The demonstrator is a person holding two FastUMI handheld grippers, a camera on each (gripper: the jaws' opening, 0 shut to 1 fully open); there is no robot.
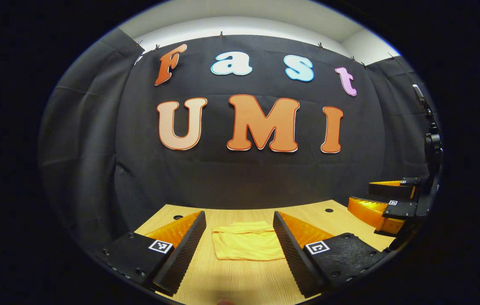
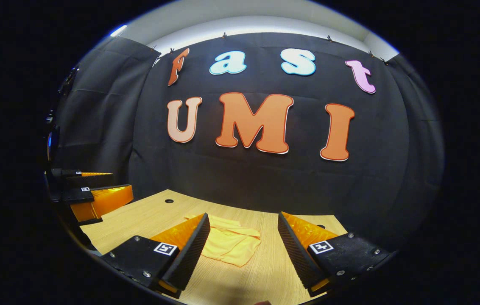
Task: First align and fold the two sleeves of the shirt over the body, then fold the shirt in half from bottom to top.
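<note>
A yellow shirt [image 1: 246,243] lies folded into a small flat rectangle on the wooden table [image 1: 231,281]. In the left gripper view my left gripper [image 1: 240,250] hovers above the table, open, with the shirt seen between its fingers and nothing held. The right gripper [image 1: 386,203] shows at the right edge, also open. In the right gripper view the shirt [image 2: 231,245] lies ahead and slightly left. My right gripper [image 2: 242,250] is open and empty above the table. The left gripper [image 2: 91,192] shows at the far left, raised off the table.
The black cloth wall stands close behind the table's far edge. Small round holes [image 1: 329,210] [image 2: 169,201] mark the tabletop near its back corners. Bare wood [image 2: 257,275] lies in front of the shirt.
</note>
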